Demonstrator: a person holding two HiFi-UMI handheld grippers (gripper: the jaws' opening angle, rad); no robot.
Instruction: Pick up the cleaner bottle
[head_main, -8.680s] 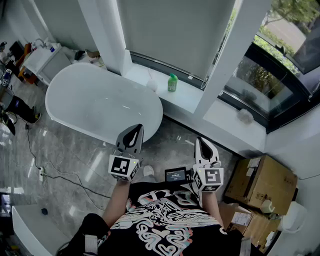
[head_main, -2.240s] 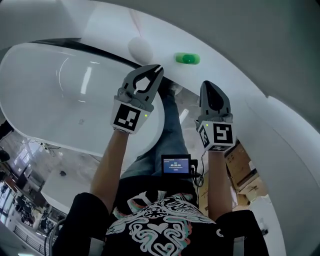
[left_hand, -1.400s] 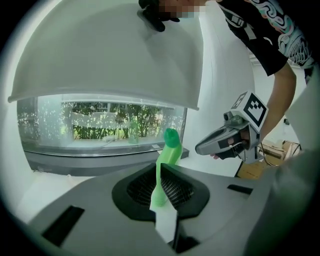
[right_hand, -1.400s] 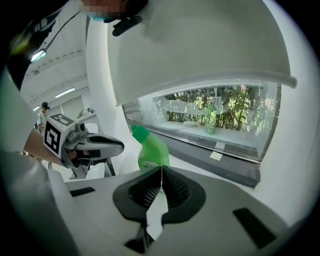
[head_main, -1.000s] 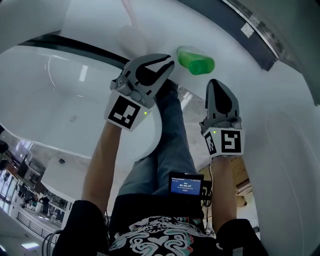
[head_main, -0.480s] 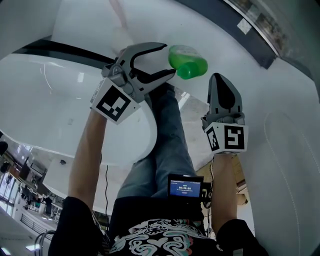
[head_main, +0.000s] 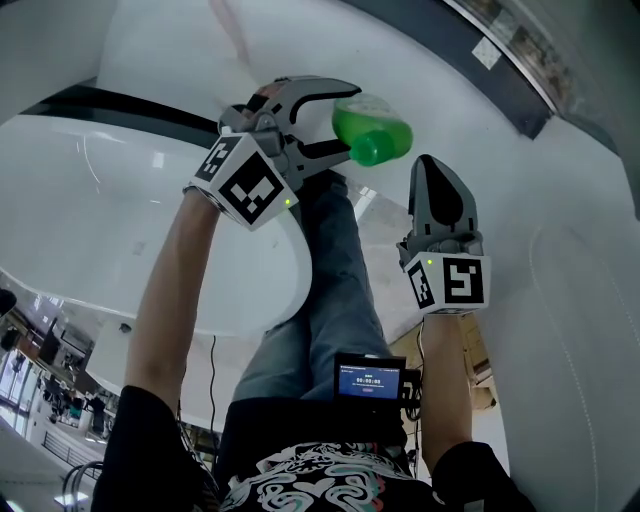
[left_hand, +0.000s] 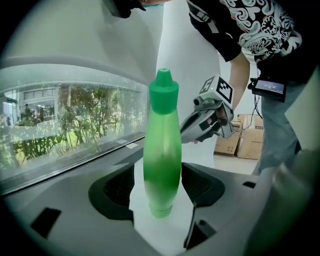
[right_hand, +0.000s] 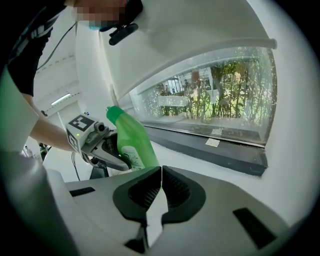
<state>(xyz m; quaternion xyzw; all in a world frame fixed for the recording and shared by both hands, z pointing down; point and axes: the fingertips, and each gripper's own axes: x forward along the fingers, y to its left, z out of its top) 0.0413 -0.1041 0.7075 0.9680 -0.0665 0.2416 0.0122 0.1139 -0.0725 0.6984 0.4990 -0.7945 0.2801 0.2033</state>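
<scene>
The left forearm stretches forward, and the left gripper (head_main: 341, 119) is tilted slightly down at the green cleaner bottle (left_hand: 162, 150). Its jaws are opening, with the bottle upright between the pads and neither pad pressing on it. A white sill (left_hand: 75, 175) lies under the bottle. Near the bottle's right, the right gripper (right_hand: 161, 173) hangs on an outstretched arm with its jaws pressed together on nothing. The bottle's label (right_hand: 131, 152) carries print too small to read.
</scene>
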